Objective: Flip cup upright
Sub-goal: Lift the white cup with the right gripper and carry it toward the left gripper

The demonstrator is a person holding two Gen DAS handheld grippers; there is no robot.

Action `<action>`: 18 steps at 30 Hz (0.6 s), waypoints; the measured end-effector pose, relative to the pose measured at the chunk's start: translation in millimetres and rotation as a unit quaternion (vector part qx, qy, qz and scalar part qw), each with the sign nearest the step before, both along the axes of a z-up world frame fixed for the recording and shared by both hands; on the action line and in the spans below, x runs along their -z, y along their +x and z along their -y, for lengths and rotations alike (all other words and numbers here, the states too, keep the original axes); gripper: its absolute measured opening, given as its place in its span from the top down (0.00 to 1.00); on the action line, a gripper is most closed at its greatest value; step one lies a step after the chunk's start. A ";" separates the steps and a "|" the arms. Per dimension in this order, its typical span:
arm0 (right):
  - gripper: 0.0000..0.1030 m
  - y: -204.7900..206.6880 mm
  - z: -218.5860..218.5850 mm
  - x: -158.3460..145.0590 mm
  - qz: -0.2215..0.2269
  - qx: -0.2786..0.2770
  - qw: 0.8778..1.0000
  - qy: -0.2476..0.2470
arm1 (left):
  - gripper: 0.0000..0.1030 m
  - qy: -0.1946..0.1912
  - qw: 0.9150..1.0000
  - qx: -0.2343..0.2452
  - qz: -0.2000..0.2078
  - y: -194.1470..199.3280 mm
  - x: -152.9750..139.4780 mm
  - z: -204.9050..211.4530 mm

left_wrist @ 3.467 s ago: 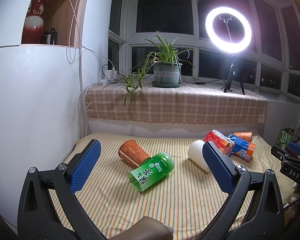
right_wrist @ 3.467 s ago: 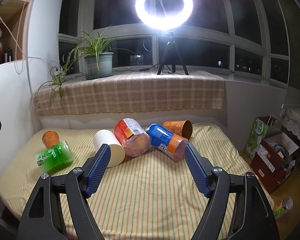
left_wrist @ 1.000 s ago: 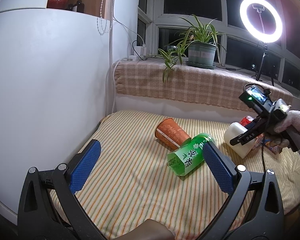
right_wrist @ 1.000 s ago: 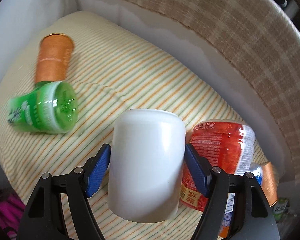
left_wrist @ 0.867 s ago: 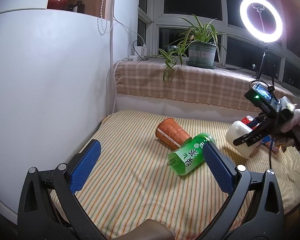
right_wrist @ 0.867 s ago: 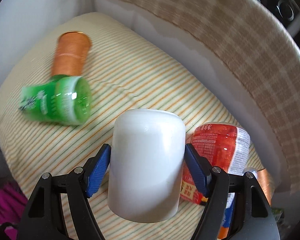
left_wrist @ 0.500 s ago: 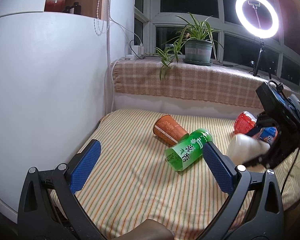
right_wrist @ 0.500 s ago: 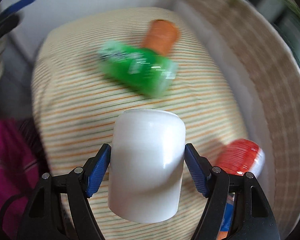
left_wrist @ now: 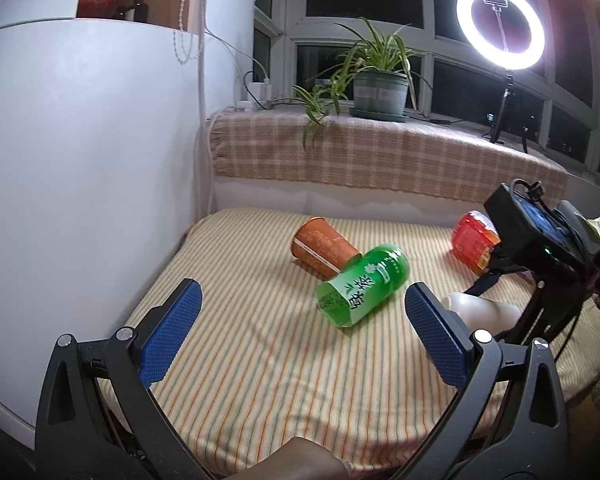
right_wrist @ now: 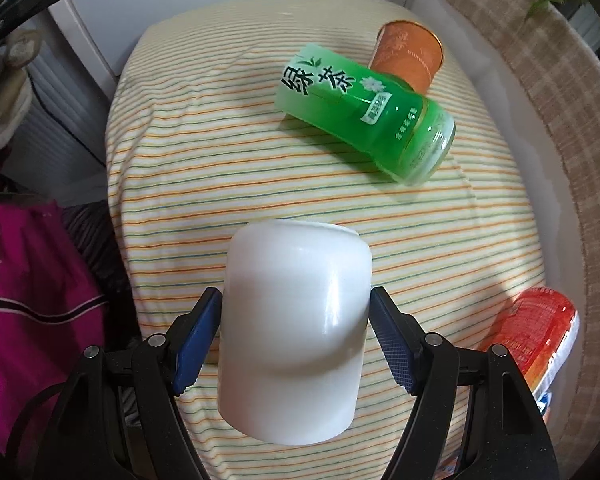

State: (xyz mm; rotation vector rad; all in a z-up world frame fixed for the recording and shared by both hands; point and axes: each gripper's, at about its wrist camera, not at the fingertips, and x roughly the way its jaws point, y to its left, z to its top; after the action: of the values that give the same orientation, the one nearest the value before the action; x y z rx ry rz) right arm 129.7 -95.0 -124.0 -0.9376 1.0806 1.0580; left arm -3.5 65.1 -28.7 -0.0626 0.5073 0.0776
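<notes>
My right gripper (right_wrist: 296,336) is shut on a plain white cup (right_wrist: 296,368), its blue pads on the cup's two sides, and holds it over the striped cloth (right_wrist: 220,184). In the left wrist view the white cup (left_wrist: 480,312) lies low at the right in the right gripper (left_wrist: 516,316). A green cup (left_wrist: 364,286) and an orange cup (left_wrist: 324,246) lie on their sides mid-table; they also show in the right wrist view, the green cup (right_wrist: 364,112) and the orange cup (right_wrist: 410,56). My left gripper (left_wrist: 300,340) is open and empty above the table's near edge.
A red cup (left_wrist: 472,246) lies at the right; it also shows in the right wrist view (right_wrist: 536,336). A white wall (left_wrist: 80,160) bounds the left. A checked sill (left_wrist: 380,156) with a plant (left_wrist: 376,80) and a ring light (left_wrist: 500,32) runs behind.
My right gripper has lifted the white cup, swung it left across the table and turned it, ending lower near the cloth. My left gripper has barely moved.
</notes>
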 end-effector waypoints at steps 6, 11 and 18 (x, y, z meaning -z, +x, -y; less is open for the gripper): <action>0.28 3.0 5.2 -17.6 0.007 0.004 1.000 0.024 | 0.00 0.005 0.999 0.046 -0.015 7.5 0.5 8.3; 0.28 3.1 16.0 -45.3 0.023 0.017 0.998 0.062 | 0.00 0.001 0.995 0.098 -0.027 16.9 1.0 14.6; 0.28 -7.3 56.5 -66.7 0.038 0.109 0.982 0.152 | 0.00 0.077 0.972 0.220 -0.035 31.9 -0.1 46.5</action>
State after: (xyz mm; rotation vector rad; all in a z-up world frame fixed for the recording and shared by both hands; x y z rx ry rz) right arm 122.4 -151.5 -57.3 -0.5958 0.9051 0.9649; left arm 28.4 18.5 -28.6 0.2056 0.5737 -0.3152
